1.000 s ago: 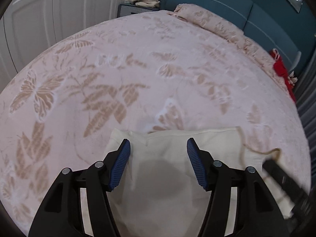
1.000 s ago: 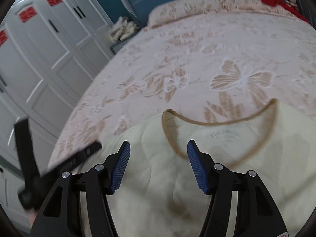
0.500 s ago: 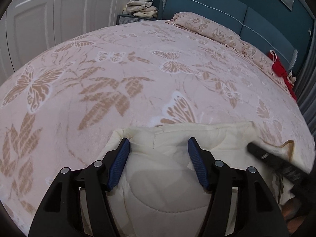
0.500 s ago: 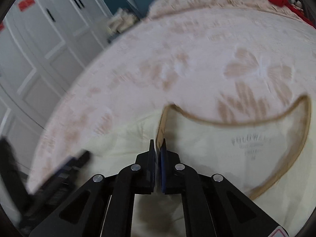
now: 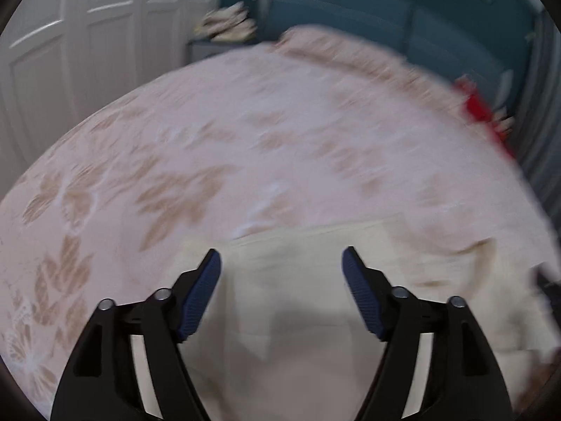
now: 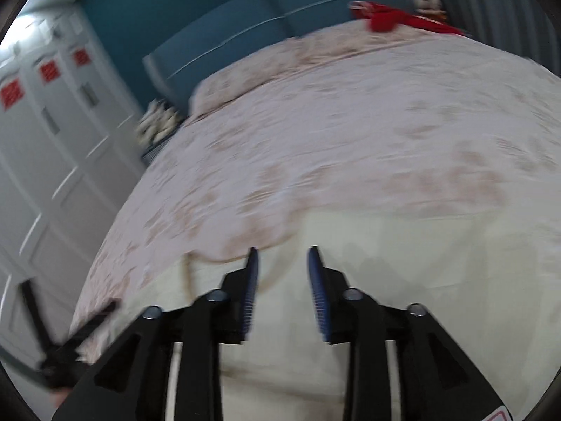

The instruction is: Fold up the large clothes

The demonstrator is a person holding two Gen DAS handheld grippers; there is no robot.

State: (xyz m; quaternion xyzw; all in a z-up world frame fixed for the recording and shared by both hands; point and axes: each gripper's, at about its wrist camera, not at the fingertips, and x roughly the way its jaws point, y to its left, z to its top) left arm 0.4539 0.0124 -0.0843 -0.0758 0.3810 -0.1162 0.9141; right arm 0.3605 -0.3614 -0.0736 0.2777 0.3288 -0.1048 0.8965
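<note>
Broadly, a bedroom fills both views, blurred by motion: white panelled wardrobe doors [image 5: 63, 52] stand on the left, and a teal padded headboard [image 6: 224, 45] runs along the far wall. Most of the scene is a large bed under a pale pink bedspread [image 5: 280, 147] printed with tan butterflies and leaves, a matching pillow [image 6: 245, 77] at its head. Some red fabric [image 6: 389, 21] lies at the far right corner of the bed, and a heap of pale folded cloth [image 5: 228, 26] sits on a small stand beside the headboard. On the near part of the bedspread lies the cream garment [image 6: 403, 263], spread fairly flat, its tan-edged neckline [image 6: 210, 258] visible just left of the right gripper. The left gripper [image 5: 281, 263] hovers over the garment's near left part with its blue-padded fingers wide apart, holding nothing. The right gripper [image 6: 282, 258] has its fingers partly apart above the cloth, nothing clamped between them.
</note>
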